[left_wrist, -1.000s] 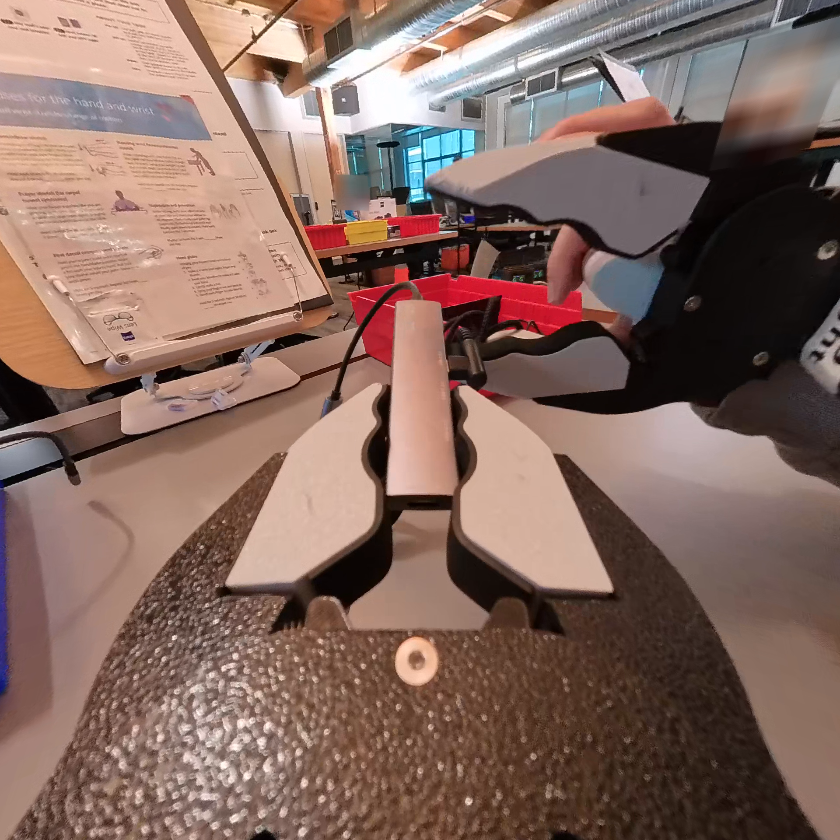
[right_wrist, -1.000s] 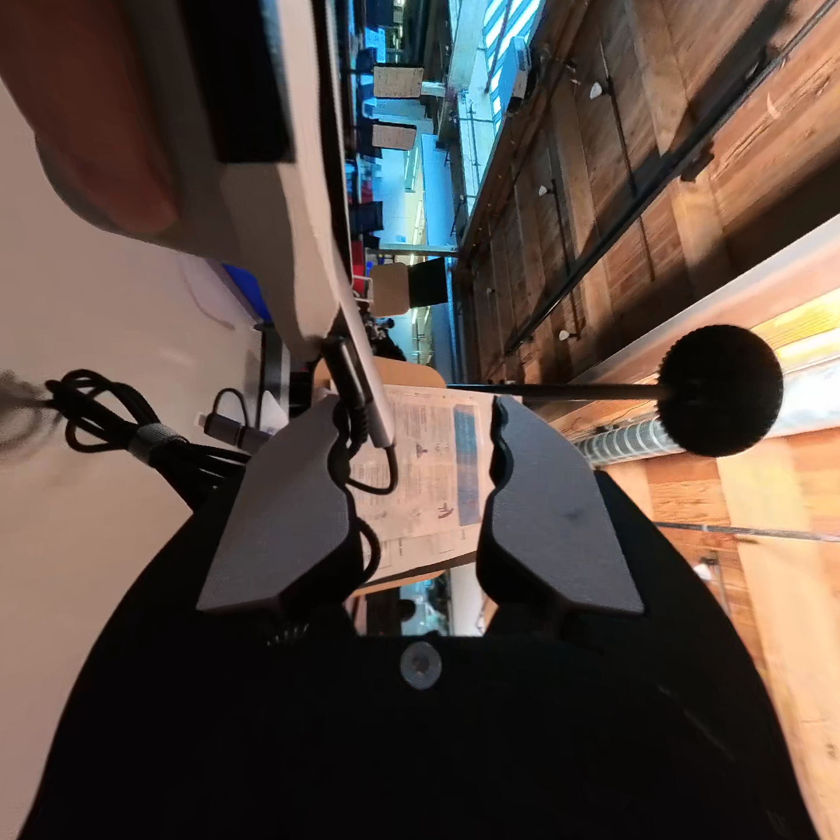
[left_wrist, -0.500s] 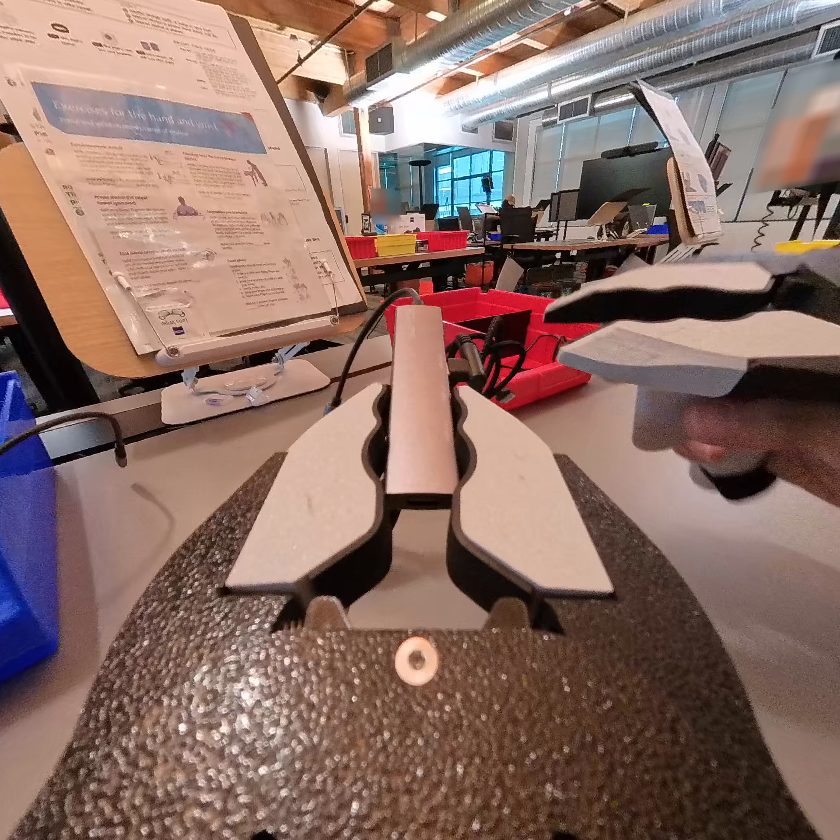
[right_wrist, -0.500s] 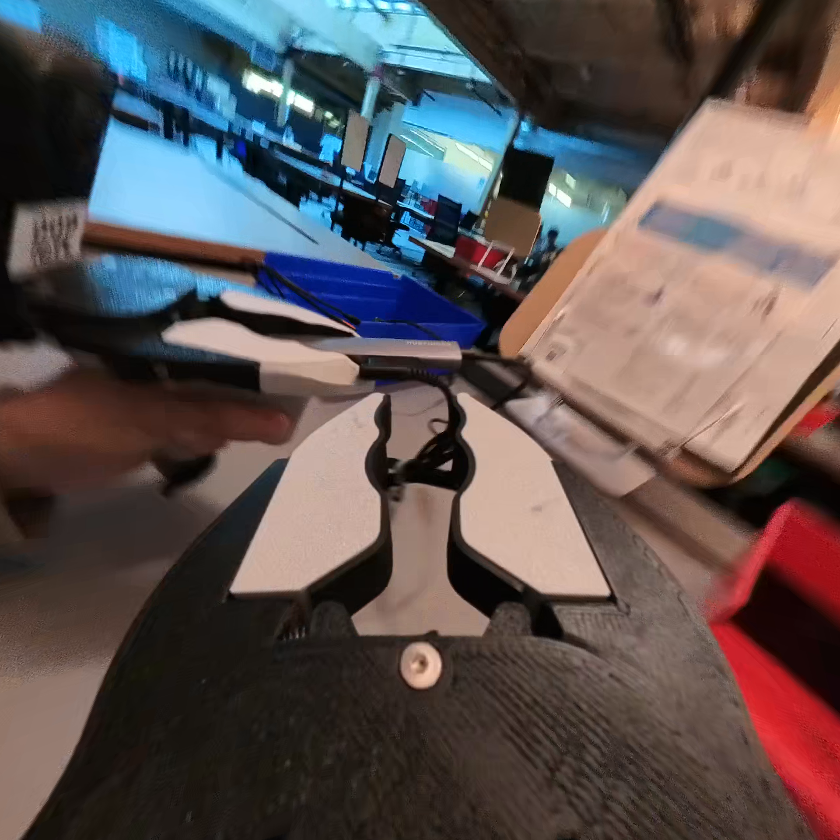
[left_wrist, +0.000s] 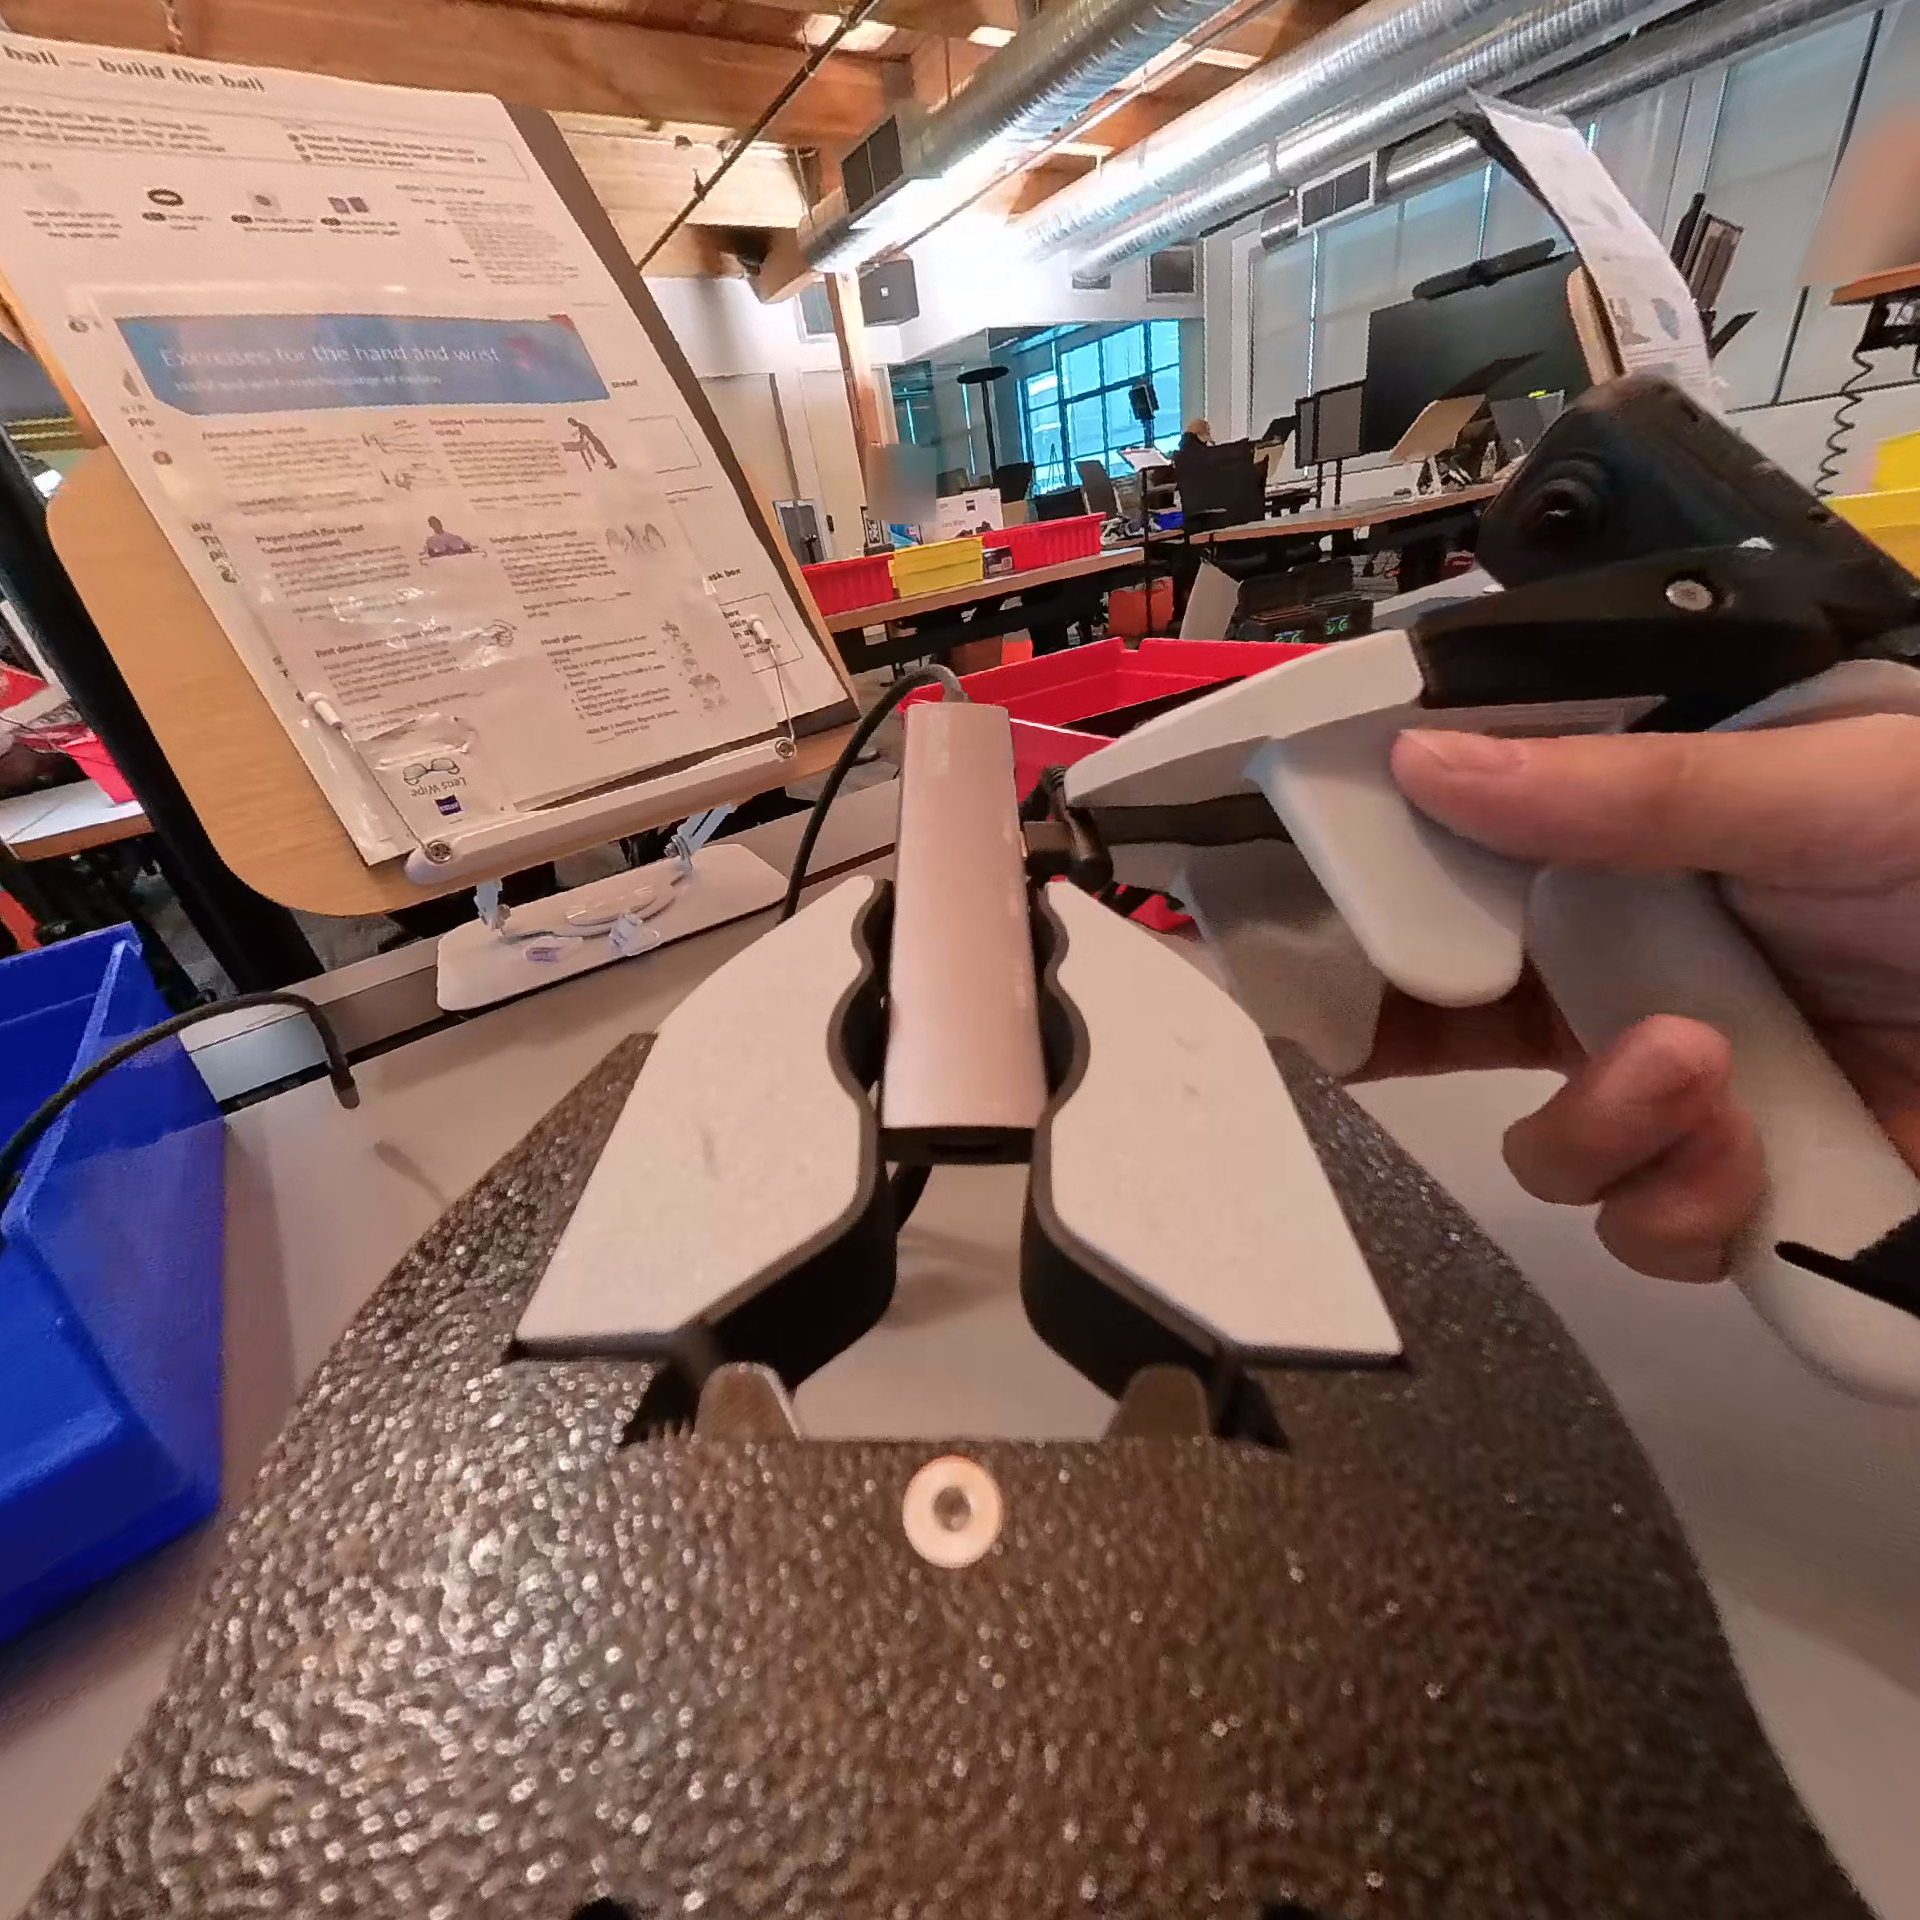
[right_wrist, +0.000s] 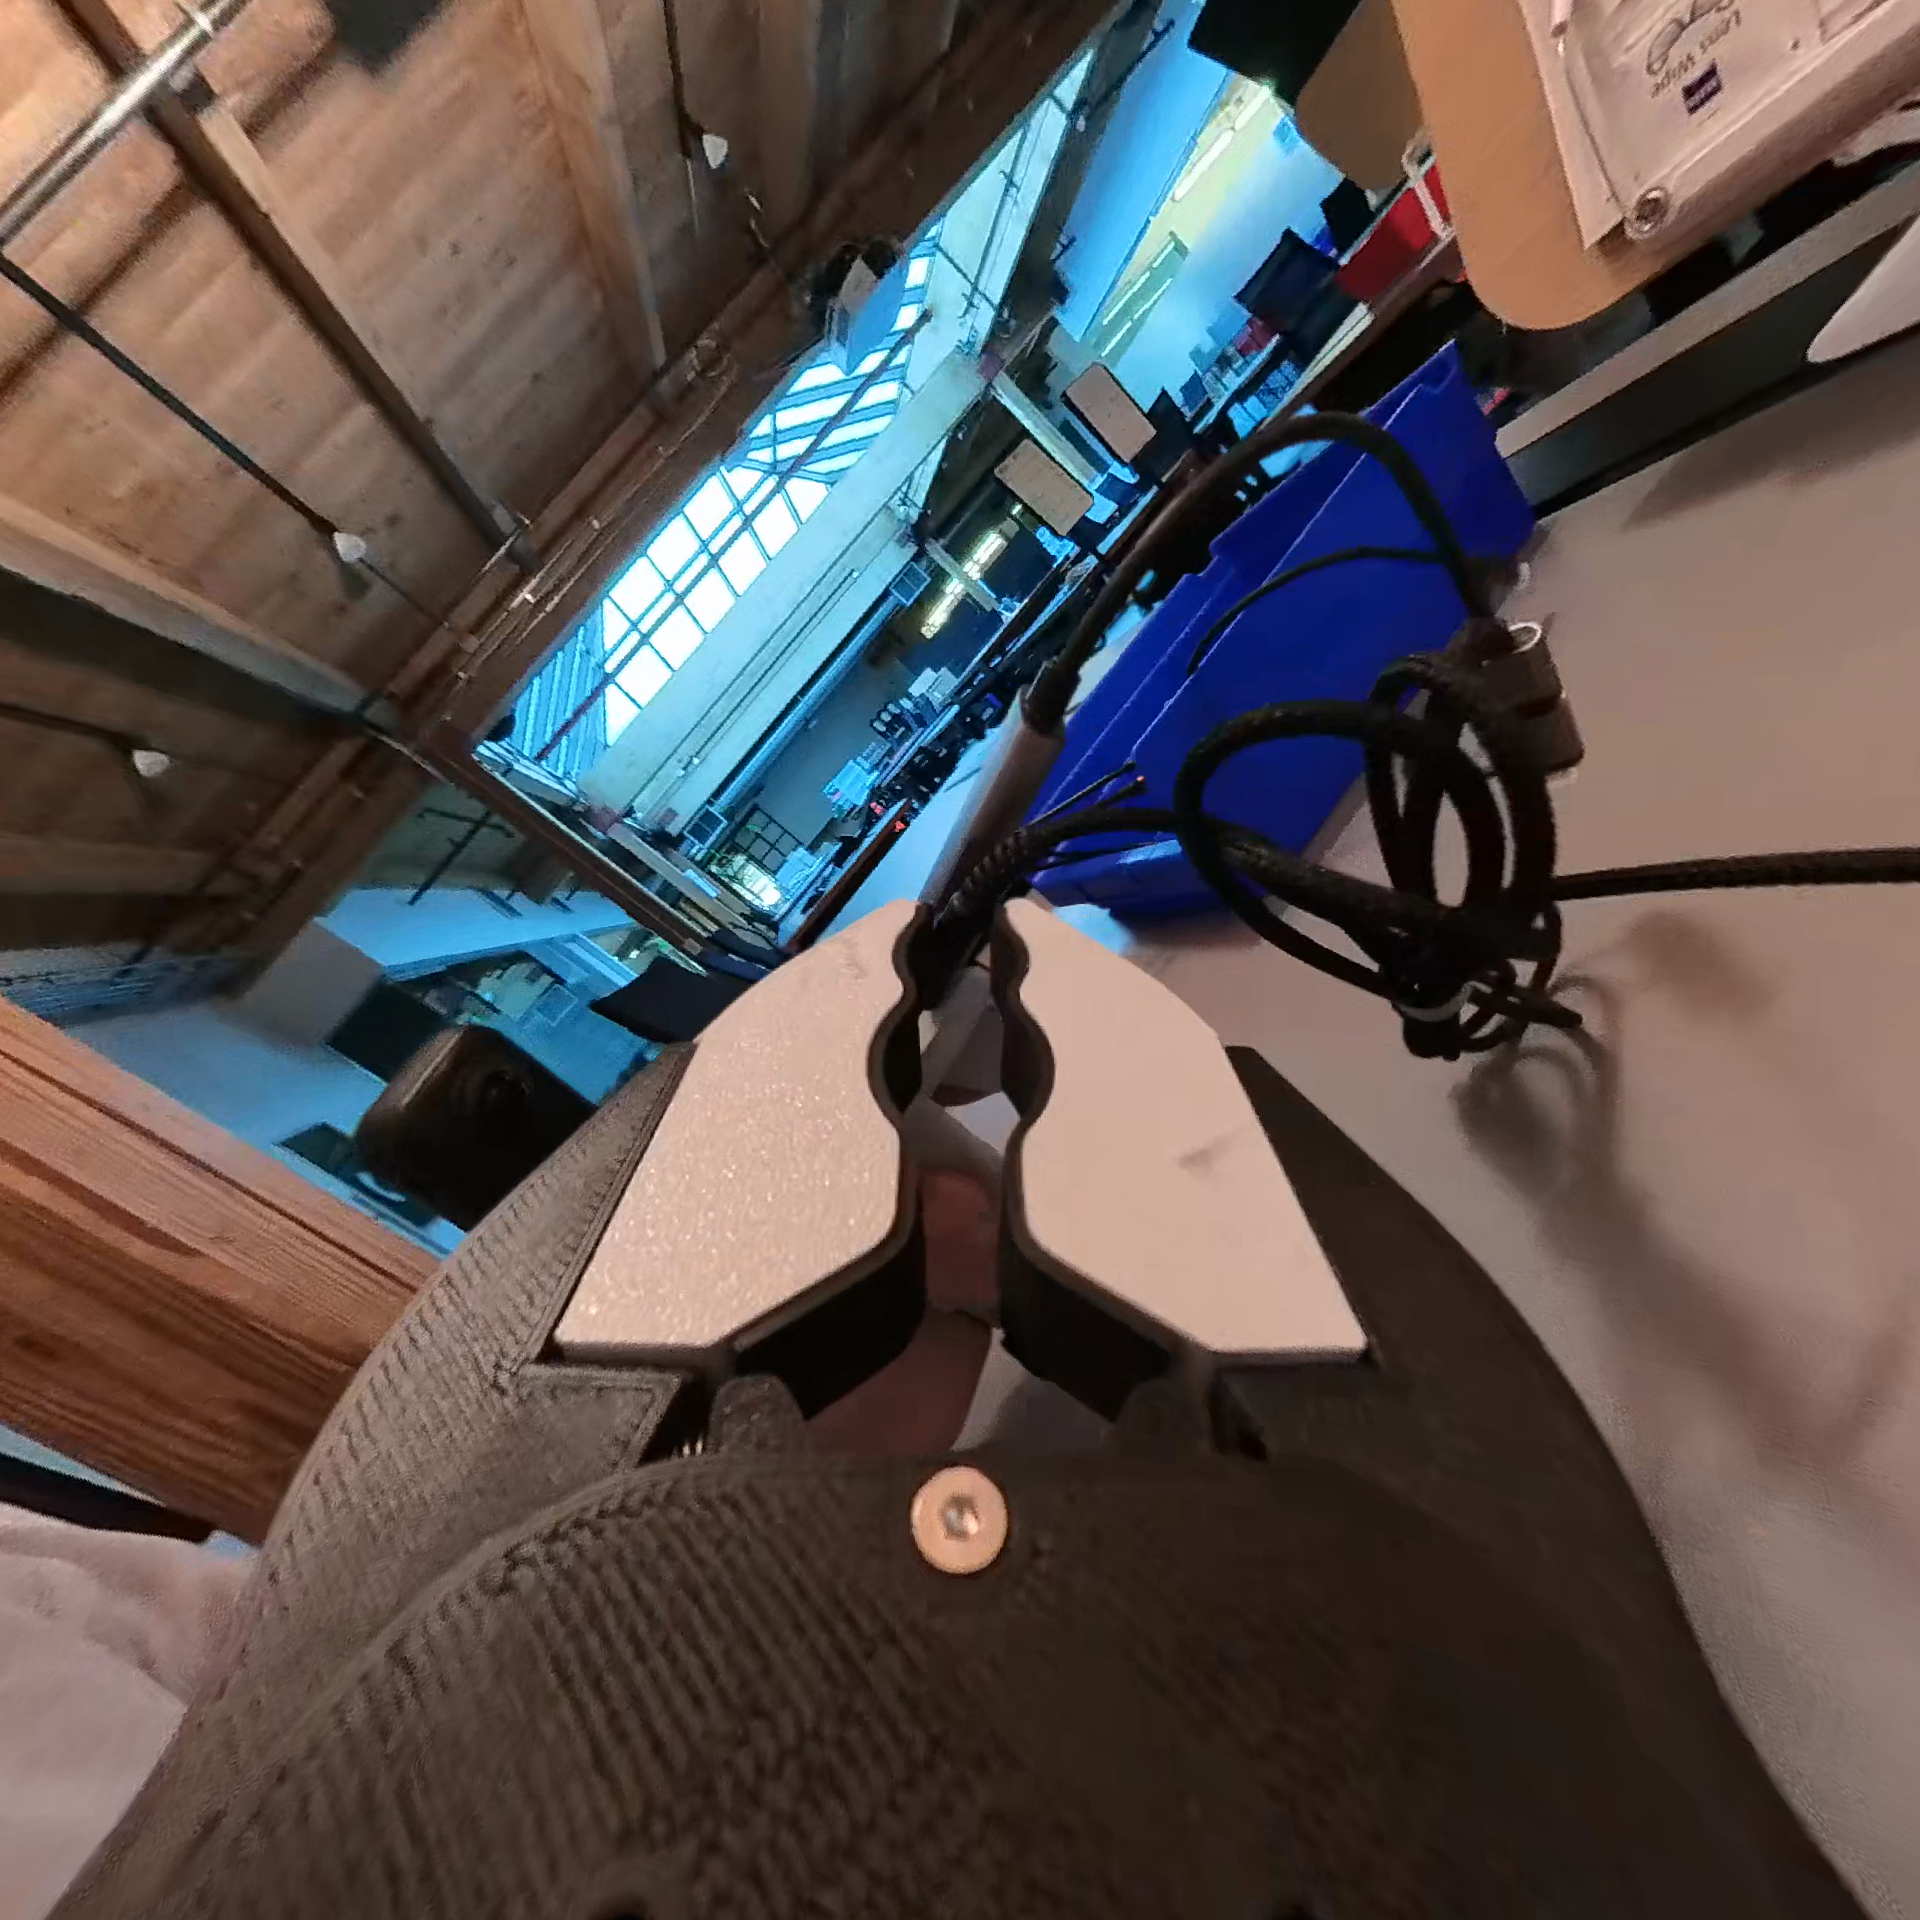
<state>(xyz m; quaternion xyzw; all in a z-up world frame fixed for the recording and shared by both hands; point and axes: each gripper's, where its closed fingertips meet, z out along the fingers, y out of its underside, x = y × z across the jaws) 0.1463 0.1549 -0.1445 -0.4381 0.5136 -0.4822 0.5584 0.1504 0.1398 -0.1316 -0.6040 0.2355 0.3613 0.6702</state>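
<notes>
My left gripper (left_wrist: 961, 896) is shut on a slim silver hub (left_wrist: 961, 935) and holds it level above the grey table (left_wrist: 1714, 1507). A dark cable leaves the hub's far end. In the left wrist view my right gripper (left_wrist: 1091, 831), held by a hand (left_wrist: 1683, 862), comes in from the right. It is shut on a black cable plug (left_wrist: 1062, 844) whose tip is at the hub's right side. In the right wrist view the right gripper (right_wrist: 961, 925) pinches the black braided cable (right_wrist: 1299, 883), and the coiled rest (right_wrist: 1475, 831) hangs over the table. The hub (right_wrist: 1023, 764) shows edge-on beyond.
A tilted document stand with printed sheets (left_wrist: 416, 520) stands at the back left. A blue bin (left_wrist: 94, 1247) sits at the left and also shows in the right wrist view (right_wrist: 1299, 665). A red bin (left_wrist: 1122, 675) stands behind the hub. Only a small space, under 4 cm, lies between the two pairs of fingers.
The right gripper swung and rolled, closed on the black plug, and brought it up to the hub's right side. The left gripper kept hold of the hub, barely moving.
</notes>
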